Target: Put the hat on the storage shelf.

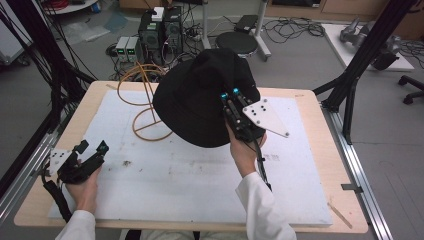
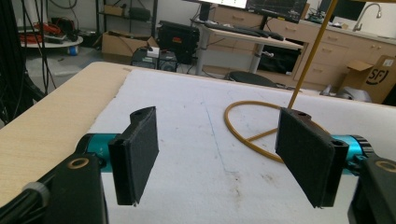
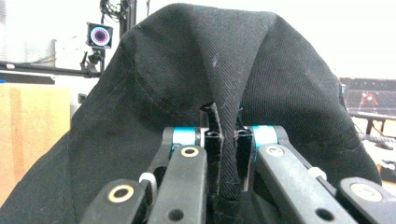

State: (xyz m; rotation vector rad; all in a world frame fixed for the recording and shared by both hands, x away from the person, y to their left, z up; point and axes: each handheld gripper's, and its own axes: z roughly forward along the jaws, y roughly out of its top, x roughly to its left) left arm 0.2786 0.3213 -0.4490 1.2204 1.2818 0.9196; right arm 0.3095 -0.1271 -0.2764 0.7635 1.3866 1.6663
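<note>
The right gripper [image 1: 233, 95] has its two black jaws pressed together on a fold of a wide-brimmed black fabric hat [image 1: 202, 102], and the hat hangs off the table from that pinch. In the right gripper view the jaws meet at six o'clock and a ridge of the black twill runs up between them toward twelve, the rest of the hat [image 3: 187, 70] draping down on both sides. From the high view the hat sits near the middle of the table, a little toward twelve o'clock, with the gripper's grey three-cornered plate [image 1: 265, 117] at about four o'clock of it. Just behind the hat, toward ten o'clock, stands a thin yellow-orange wire stand [image 1: 142, 102] of hoops, its round base ring resting on the white foam mat [image 1: 175, 185]. Whether the hat's brim touches the stand I cannot tell, as the hat covers that side.

The left gripper [image 1: 92, 147] lies low at the eight o'clock corner of the mat, held by a hand [image 1: 85, 187] in a white sleeve. Its jaws stand spread wide with nothing between them; in the left gripper view the stand's base ring [image 2: 254, 135] shows on the mat beyond the right-hand pad. The mat lies on a pale wooden table [image 1: 320, 130].
</note>
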